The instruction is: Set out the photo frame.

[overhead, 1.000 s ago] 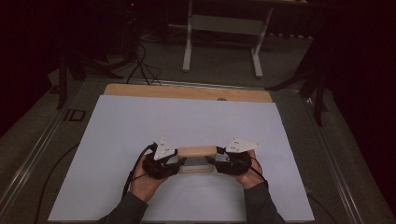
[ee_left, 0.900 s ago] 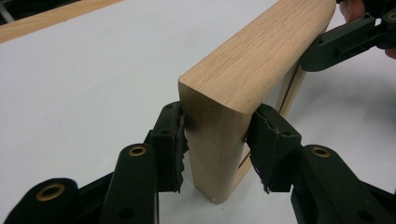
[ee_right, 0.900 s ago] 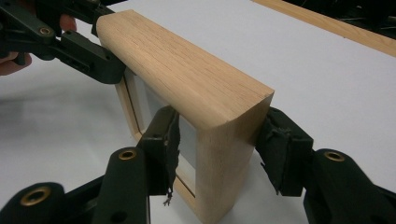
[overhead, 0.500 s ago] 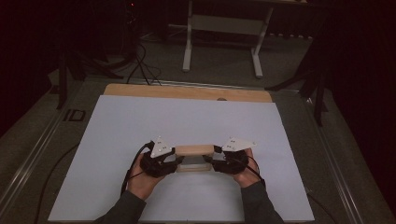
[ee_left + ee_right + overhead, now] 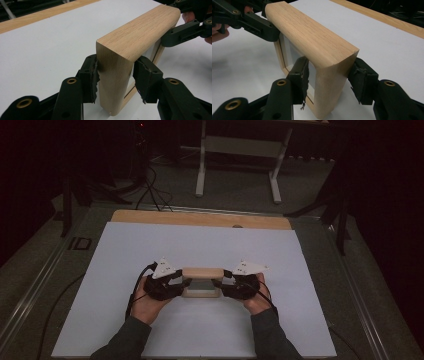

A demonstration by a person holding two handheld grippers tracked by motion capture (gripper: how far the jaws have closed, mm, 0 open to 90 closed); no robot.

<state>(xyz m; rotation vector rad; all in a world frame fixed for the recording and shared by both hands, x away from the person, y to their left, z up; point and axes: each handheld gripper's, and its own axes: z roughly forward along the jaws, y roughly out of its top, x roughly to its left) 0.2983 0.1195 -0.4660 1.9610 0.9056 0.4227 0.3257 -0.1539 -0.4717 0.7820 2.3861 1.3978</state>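
- A wooden frame (image 5: 201, 282) stands upright on its edge on the white surface (image 5: 210, 245), in the near half of it, well short of the bare wooden strip (image 5: 200, 219) along the far edge.
- The left tongs (image 5: 181, 281) are clamped on the frame's left upright: in the left gripper view, the pads (image 5: 92, 75) press that post from both sides.
- The left jaws have just been opening a little, with the post between them and the pads on it.
- The right tongs (image 5: 220, 282) grip the frame's right upright; in the right gripper view, one pad (image 5: 302, 75) sits on the glazed inner side and the other on the outer face.
- The person's left hand (image 5: 150, 297) and right hand (image 5: 257, 296) lie just on the near side of the frame, one at each end.
- The frame's top rail runs level between the two tongs.
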